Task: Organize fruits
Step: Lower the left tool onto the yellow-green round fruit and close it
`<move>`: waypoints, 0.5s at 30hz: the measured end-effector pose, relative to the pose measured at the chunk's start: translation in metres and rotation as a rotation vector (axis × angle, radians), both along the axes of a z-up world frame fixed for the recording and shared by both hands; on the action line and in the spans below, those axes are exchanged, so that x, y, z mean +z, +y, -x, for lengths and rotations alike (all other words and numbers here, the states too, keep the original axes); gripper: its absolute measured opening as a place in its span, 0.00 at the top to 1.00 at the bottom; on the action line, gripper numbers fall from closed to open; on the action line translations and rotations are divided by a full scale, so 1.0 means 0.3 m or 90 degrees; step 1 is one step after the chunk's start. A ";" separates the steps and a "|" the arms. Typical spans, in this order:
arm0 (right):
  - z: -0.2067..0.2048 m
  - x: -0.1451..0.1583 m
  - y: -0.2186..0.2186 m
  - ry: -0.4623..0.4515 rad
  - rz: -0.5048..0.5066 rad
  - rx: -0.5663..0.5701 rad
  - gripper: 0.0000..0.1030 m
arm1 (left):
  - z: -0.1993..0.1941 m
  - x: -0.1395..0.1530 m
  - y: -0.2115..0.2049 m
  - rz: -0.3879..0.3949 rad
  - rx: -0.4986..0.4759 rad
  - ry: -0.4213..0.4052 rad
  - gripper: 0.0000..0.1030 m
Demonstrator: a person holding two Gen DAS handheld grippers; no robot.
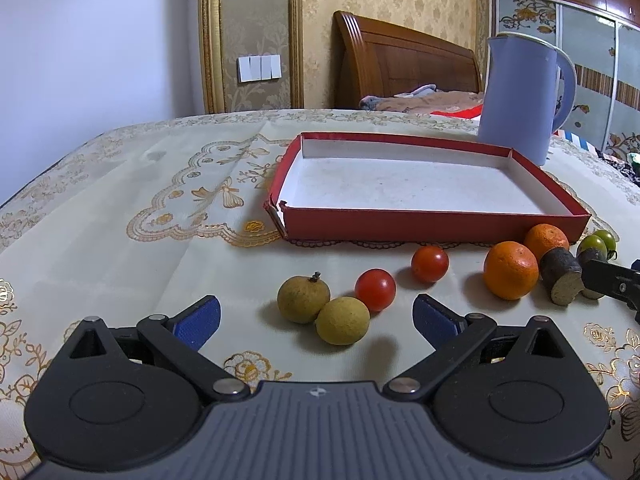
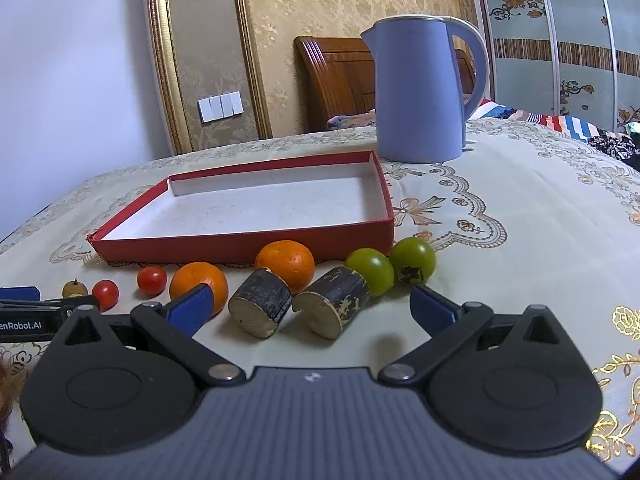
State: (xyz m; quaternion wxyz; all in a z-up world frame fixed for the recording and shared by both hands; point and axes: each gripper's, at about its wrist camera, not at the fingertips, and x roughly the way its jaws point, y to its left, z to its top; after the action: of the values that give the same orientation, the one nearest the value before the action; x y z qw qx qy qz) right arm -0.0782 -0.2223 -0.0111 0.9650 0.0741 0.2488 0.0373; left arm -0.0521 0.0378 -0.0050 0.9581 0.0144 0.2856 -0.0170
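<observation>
Two yellow-brown longans sit nearest the left gripper (image 1: pixel 316 318), its blue-padded jaws spread wide with nothing held: the near longan (image 1: pixel 342 321) lies between the fingertips, and the stemmed longan (image 1: pixel 303 299) touches it just ahead and to the left. Just beyond them a red cherry tomato (image 1: pixel 375 290) touches the near longan, and a second red tomato (image 1: pixel 430 264) lies farther ahead and to the right, apart from the first. Farther right stand two oranges (image 1: pixel 511 270), one behind the other, then a dark-barked stub of cane (image 1: pixel 561 282) with a pale cut face. Ahead of the left gripper a shallow red tray (image 1: pixel 436 222) with a white floor holds nothing, and a pale blue kettle (image 1: pixel 520 98) stands behind its far right corner. Everything rests on a cream tablecloth (image 1: pixel 140 208) with gold embroidery. The right gripper (image 2: pixel 310 304) is likewise wide open and empty; two cane pieces lie on their sides just ahead between its fingers, the left cane piece (image 2: pixel 261 307) and the right cane piece (image 2: pixel 332 307) close together, though whether they touch is unclear. Beyond the right one sit two green tomatoes (image 2: pixel 370 271), touching each other, near the tray's right front corner. One blue pad of the right gripper overlaps the nearer orange in that view.
</observation>
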 end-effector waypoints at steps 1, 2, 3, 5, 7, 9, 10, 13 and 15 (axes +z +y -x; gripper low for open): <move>-0.002 -0.001 0.001 0.001 0.001 0.000 0.00 | 0.000 0.000 0.000 -0.001 -0.001 0.000 0.00; -0.003 -0.001 0.001 0.003 0.001 0.000 0.00 | 0.000 0.000 -0.001 -0.002 -0.002 0.000 0.00; -0.004 -0.002 0.001 0.005 0.002 -0.002 0.00 | -0.001 0.000 -0.003 -0.004 -0.003 0.000 0.00; -0.007 -0.003 0.002 0.007 0.002 -0.003 0.00 | 0.002 0.000 -0.007 -0.007 -0.007 -0.004 0.00; -0.006 -0.003 0.001 0.007 0.002 -0.003 0.00 | 0.007 0.000 -0.013 -0.013 -0.011 -0.007 0.00; -0.006 -0.003 0.001 0.008 0.002 -0.004 0.00 | 0.011 0.001 -0.018 -0.019 -0.011 -0.010 0.00; -0.005 -0.003 0.000 0.008 0.002 -0.004 0.00 | 0.013 0.001 -0.018 -0.019 -0.012 -0.010 0.00; -0.005 -0.003 0.001 0.009 0.002 -0.005 0.00 | 0.017 0.001 -0.014 -0.004 -0.014 0.007 0.01; -0.005 -0.002 0.001 0.009 0.003 -0.007 0.00 | 0.016 -0.006 -0.010 -0.002 -0.010 0.032 0.01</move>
State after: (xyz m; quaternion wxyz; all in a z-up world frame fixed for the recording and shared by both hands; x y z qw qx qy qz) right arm -0.0768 -0.2220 -0.0117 0.9636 0.0731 0.2554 0.0307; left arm -0.0568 0.0349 -0.0069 0.9504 0.0175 0.3095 -0.0246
